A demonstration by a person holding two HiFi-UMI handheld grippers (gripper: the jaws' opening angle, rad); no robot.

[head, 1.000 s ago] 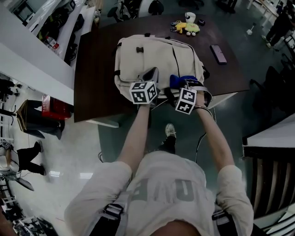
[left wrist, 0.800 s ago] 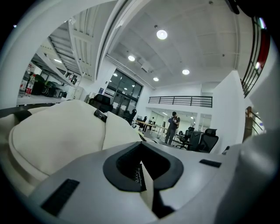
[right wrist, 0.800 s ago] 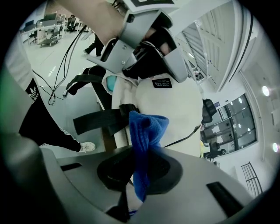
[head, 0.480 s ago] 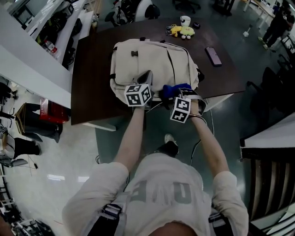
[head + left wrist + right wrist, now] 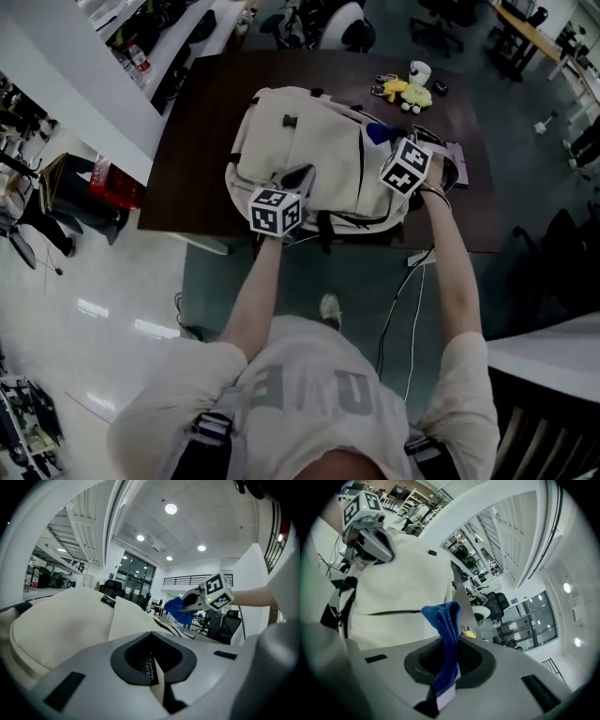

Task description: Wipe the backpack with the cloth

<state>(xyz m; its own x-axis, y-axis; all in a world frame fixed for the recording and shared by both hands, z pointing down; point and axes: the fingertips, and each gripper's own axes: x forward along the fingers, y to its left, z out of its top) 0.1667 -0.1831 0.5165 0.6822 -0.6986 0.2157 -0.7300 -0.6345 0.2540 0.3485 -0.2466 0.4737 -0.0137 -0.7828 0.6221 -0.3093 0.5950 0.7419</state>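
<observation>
The right hand-held gripper [image 5: 446, 665] pinches the blue cloth [image 5: 443, 619] above the backpack [image 5: 309, 141].

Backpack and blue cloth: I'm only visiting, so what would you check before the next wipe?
1. Cloth gripped: ok. The right gripper is shut on it.
2. Backpack steadied: ok. The left gripper is shut on a cream tab of the bag.
3. Cloth on the fabric: not ok. In the left gripper view it seems to sit above the bag, not on it.
4. Bag flat on the table: ok.
5. Clutter off the bag: ok. The yellow toy and the phone lie on the table beside it.
</observation>
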